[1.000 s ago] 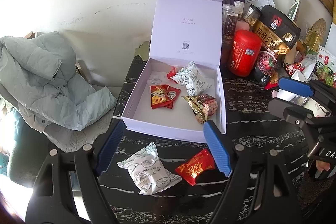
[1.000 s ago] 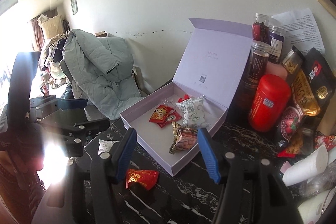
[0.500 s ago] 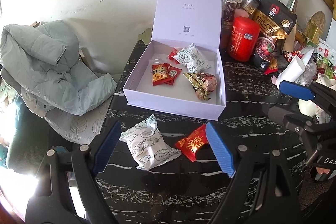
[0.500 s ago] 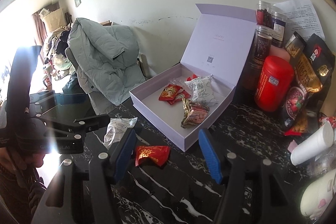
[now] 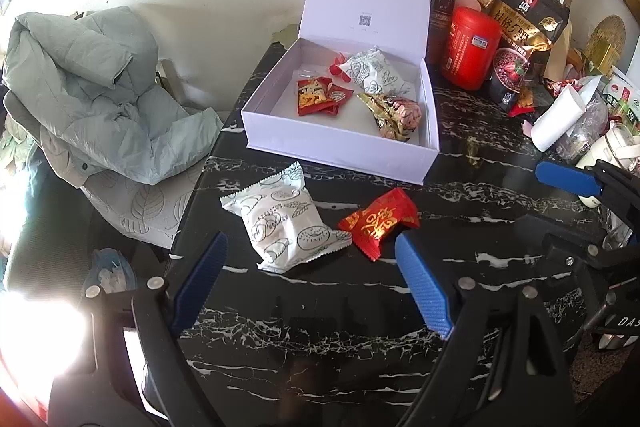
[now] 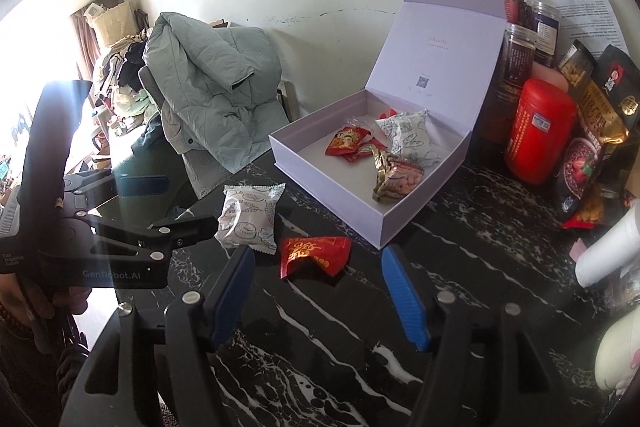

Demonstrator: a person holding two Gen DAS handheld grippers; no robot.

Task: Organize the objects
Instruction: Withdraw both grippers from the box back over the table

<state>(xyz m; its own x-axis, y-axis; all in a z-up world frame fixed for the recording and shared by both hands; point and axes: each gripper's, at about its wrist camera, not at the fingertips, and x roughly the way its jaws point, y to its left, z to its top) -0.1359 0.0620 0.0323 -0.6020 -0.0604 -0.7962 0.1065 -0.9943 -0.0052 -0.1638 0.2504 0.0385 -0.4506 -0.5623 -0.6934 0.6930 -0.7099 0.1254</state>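
Black marble counter (image 5: 360,327) with white veins carries everything. Near its far edge sits a pale lilac cardboard gift box (image 5: 340,155), its lid upright with a QR code printed inside, holding red, white and gold snack packets. Right of it stands a red cylindrical canister (image 5: 472,47) with a blue label. Before the box, toward the near left corner, lie a white printed pastry packet (image 5: 284,223) and a red foil packet with gold Chinese characters (image 5: 380,221), touching. The left gripper (image 5: 312,287), marked "GenRobot.AI", and the right gripper (image 6: 320,291) both hover spread wide, empty.
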